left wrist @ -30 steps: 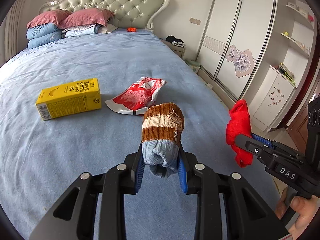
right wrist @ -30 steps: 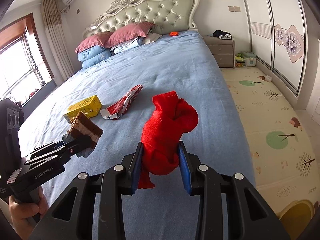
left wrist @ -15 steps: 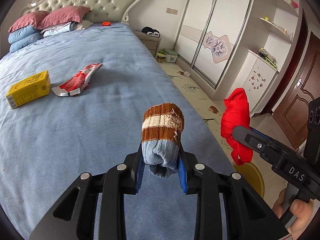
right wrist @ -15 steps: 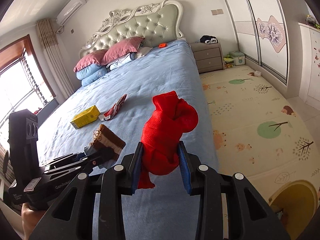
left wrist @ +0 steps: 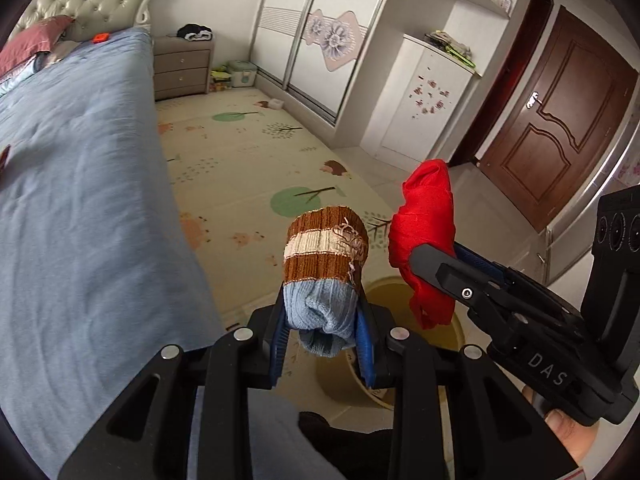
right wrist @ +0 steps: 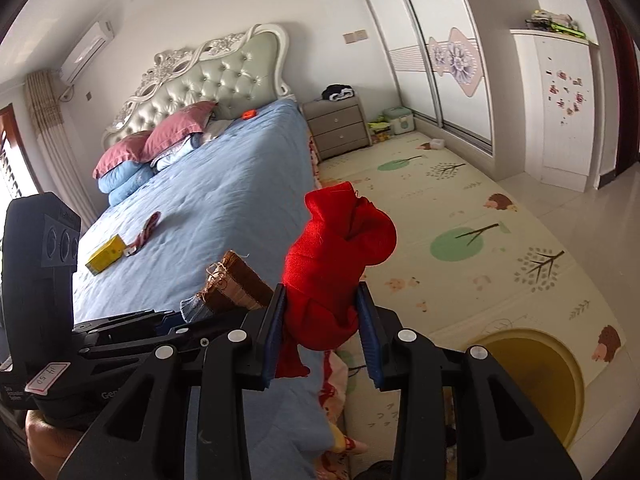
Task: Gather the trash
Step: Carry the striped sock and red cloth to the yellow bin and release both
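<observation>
The left gripper (left wrist: 323, 336) is clenched on a brown, cream and blue sock (left wrist: 326, 276), poised above the near rim of the yellow bin (left wrist: 416, 336). Just right, over that bin, the right gripper (right wrist: 322, 334) pinches a red cloth (right wrist: 336, 264). Beyond the bin, a yellow carton (right wrist: 106, 255) and red wrapper (right wrist: 148, 230) lie on the bed (right wrist: 224, 208).

A home bedroom: a bed (right wrist: 224, 200) with tufted headboard (right wrist: 216, 76) fills the left, a nightstand (right wrist: 338, 126) behind it, sliding wardrobe doors (right wrist: 444, 60) upper right.
</observation>
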{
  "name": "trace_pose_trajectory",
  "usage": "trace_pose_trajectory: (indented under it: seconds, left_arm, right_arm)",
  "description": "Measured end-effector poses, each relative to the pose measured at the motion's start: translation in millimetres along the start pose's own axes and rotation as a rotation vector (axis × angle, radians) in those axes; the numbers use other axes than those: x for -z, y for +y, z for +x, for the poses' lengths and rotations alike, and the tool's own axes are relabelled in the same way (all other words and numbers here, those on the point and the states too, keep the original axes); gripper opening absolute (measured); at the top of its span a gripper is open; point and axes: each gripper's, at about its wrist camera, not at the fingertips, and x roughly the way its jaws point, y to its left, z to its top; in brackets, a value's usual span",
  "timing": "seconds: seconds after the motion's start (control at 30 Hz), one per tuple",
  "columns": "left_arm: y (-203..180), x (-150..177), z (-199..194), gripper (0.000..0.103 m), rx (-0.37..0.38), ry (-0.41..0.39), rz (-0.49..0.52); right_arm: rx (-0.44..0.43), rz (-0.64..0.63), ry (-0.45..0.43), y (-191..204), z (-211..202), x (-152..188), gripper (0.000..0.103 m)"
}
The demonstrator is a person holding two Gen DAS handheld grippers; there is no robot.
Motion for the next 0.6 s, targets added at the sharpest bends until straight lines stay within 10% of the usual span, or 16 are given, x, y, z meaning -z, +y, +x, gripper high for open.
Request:
trace_pose_trajectory:
  seconds: [0.6]
  left_arm:
    - [-135, 20, 159, 0.030, 0.067, 0.342, 0.236]
  right_arm:
    - [0.236, 0.178, 0.131, -177, -28, 82, 0.034]
